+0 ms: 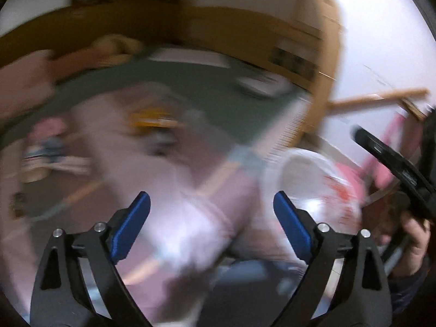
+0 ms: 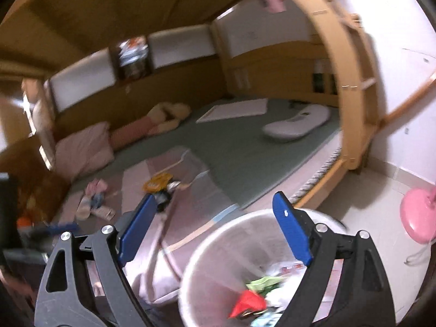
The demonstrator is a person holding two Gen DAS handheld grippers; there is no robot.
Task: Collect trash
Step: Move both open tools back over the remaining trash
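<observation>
both grippers, left gripper (image 1: pixel 212 209) and right gripper (image 2: pixel 215 212), are spread and empty; the yellow wrapper (image 2: pixel 158 182) ahead of the right gripper should be approached low, and its flat edge pinched.

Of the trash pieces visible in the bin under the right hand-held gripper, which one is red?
The crumpled red wrapper lying low in the white bin; the scrap just above it is green.

- Right gripper (image 2: pixel 215 229): matt black plastic arms, smooth blue pads, shiny metal pins.
- Bin (image 2: pixel 207 248), just below it: thin translucent plastic liner, slightly glossy.
- In the bin: crumpled wrappers (image 2: pixel 246 299), glossy red and green.
- Ahead: soft pink cloth blanket (image 2: pixel 163 234), matt green mat (image 2: pixel 231 147).
- Beyond: smooth light wood bed frame (image 2: pixel 351 87).
</observation>
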